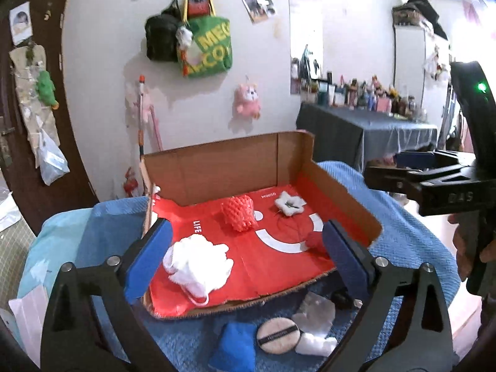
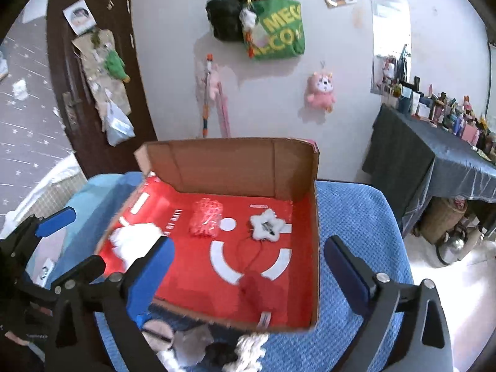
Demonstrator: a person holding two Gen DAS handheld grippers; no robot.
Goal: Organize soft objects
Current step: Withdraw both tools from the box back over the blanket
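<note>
A cardboard box (image 1: pixel 217 167) with a red lining lies on a blue blanket (image 1: pixel 403 232). Inside it are a white bath pouf (image 1: pixel 198 263), a red foam net (image 1: pixel 240 212), a white fluffy star (image 1: pixel 290 204) and a red soft piece (image 1: pixel 314 240). My left gripper (image 1: pixel 246 232) hangs open above the box's near edge and grips nothing. My right gripper (image 2: pixel 250 248) is open too, over the box (image 2: pixel 223 167), above a red pouch (image 2: pixel 262 291). In front of the box lie a blue soft piece (image 1: pixel 232 345), a round powder puff (image 1: pixel 278 334) and white scraps (image 1: pixel 314 313).
The right gripper (image 1: pixel 403 176) enters the left wrist view from the right, held by a hand. A white wall with hanging bags and a pink plush (image 1: pixel 248 99) stands behind. A dark-draped table (image 2: pixel 434 161) full of bottles is at the right, a brown door (image 2: pixel 93 93) at the left.
</note>
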